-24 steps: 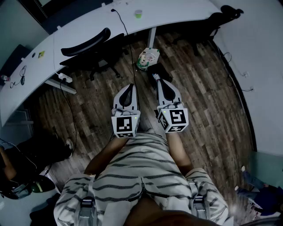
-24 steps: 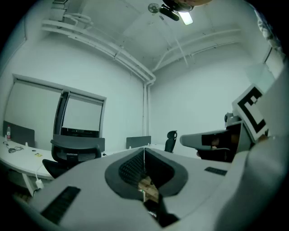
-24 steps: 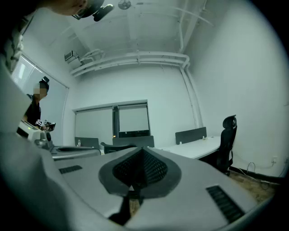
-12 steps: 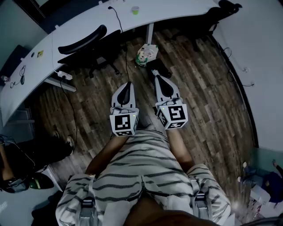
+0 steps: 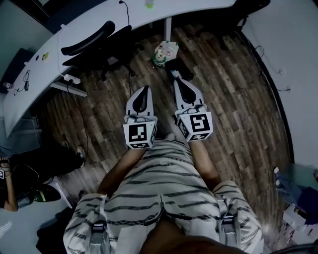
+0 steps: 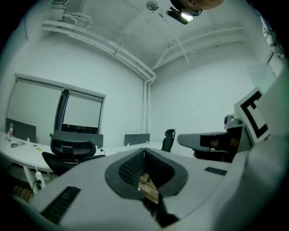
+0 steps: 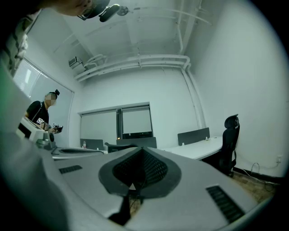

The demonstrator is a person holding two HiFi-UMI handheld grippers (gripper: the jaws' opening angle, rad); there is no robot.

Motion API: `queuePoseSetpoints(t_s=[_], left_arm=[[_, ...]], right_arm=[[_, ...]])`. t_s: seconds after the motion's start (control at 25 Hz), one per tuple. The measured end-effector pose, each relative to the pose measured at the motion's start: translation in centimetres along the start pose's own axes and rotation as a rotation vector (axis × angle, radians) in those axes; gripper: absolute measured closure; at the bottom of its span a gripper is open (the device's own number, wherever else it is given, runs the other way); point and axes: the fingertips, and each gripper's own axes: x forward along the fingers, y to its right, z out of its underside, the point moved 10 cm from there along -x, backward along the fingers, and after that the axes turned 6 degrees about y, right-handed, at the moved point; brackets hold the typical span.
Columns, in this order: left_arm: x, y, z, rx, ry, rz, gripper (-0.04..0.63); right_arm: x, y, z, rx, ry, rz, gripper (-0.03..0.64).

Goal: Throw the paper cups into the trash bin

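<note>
Trash bin (image 5: 165,53) higher in head view | left hand-held gripper (image 5: 143,92), right hand-held gripper (image 5: 179,83): jaws together, empty

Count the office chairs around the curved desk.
2. One black chair is tucked against the curved desk at the head view's upper left; the second chair stands by the desk's right end, cut off by the frame. Others may be hidden.
</note>
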Motion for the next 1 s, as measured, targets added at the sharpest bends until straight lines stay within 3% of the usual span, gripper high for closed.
queuePoseSetpoints(t_s=[0.6,1.0], left_arm=[[1.2,1.3,0.7,-0.012,-0.021,-0.004,0.572],[6.4,0.1,2.4,-0.035,-0.026,0.000,0.572]], right_arm=[[0.0,1.9,0.1,0.012,0.007,0.007,0.598],[4.0,4.8,1.2,-0.005,-0.018,0.001,0.598]])
